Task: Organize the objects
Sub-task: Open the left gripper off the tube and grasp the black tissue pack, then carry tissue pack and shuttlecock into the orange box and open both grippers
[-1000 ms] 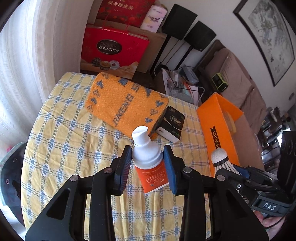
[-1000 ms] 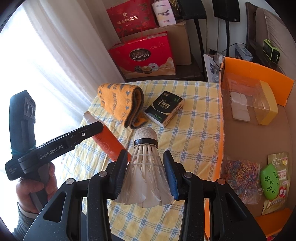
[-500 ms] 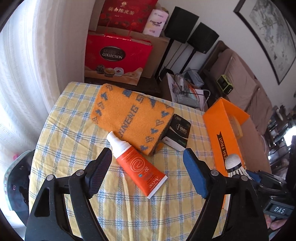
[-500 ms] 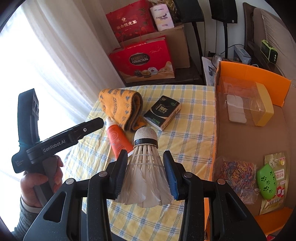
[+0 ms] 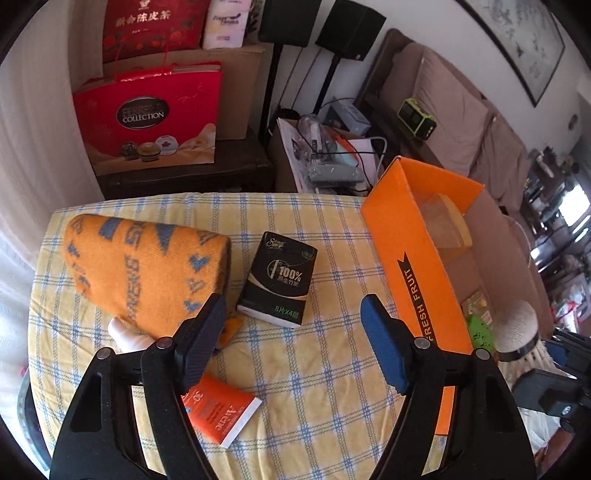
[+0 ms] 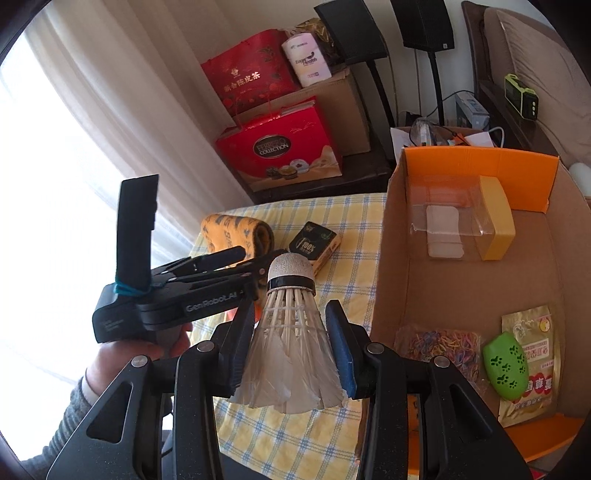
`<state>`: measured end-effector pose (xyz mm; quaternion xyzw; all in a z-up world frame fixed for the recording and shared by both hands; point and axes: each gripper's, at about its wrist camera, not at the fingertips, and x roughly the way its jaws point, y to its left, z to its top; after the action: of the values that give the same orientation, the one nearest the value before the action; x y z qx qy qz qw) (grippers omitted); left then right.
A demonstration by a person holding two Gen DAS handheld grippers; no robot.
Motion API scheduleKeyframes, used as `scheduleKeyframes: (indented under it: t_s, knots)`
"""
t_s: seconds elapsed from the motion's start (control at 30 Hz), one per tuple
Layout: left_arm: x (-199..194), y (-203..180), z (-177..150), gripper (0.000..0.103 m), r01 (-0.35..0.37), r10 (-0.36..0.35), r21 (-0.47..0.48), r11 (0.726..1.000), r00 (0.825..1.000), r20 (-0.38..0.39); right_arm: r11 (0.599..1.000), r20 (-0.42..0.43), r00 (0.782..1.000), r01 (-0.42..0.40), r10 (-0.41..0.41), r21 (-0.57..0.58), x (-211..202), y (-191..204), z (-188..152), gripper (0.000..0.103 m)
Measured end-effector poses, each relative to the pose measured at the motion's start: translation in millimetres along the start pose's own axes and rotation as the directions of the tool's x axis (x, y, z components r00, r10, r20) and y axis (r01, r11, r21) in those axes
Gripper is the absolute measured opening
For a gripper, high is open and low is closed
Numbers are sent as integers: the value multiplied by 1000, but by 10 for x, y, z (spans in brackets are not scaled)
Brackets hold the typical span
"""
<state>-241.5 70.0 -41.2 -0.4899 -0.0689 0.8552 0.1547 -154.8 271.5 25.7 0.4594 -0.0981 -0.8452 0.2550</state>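
While the right gripper [image 6: 291, 343] pinches a shuttlecock [image 6: 290, 332] just beside the orange box [image 6: 476, 273], the left gripper [image 5: 293, 332] is closing, nothing between its jaws, above the tissue pack [image 5: 279, 280]; the sunscreen tube [image 5: 221, 413] lies nearby.

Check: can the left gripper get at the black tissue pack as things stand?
Probably yes: the left gripper, fingers closing on nothing, faces the black tissue pack, which lies clear of the orange towel and orange box.

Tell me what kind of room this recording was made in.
Most likely a home living room: a sofa with cushions along the wall, speakers on stands, red gift boxes stacked by the curtain, and a small table under a checked cloth.
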Motion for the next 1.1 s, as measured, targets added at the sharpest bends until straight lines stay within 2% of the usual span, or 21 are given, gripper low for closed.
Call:
scheduleKeyframes:
  t_s: [0.27, 0.5, 0.6, 0.77, 1.0, 1.1]
  knots:
    - [435, -96, 159, 72, -78, 80, 33, 996, 995, -54, 999, 21, 1000, -13, 12, 34, -191, -187, 18, 40]
    - [753, -73, 153, 71, -118, 122, 47, 992, 987, -108, 999, 18, 1000, 3, -4, 51, -185, -324, -11, 40]
    - [767, -57, 118, 53, -120, 124, 42, 992, 986, -110, 998, 19, 1000, 11, -12, 57, -184, -370, -10, 40]
    - [616, -82, 69, 52, -105, 107, 35, 994, 992, -70, 998, 33, 999, 32, -34, 59, -207, -411, 4, 40]
    - [35, -347, 55, 52, -38, 36, 56, 998, 998, 49, 995, 64, 995, 78, -82, 60, -286, -472, 18, 40]
    - [-166, -487, 58, 52, -12, 6, 74, 997, 997, 74, 994, 74, 993, 83, -88, 66, -341, -497, 21, 40]
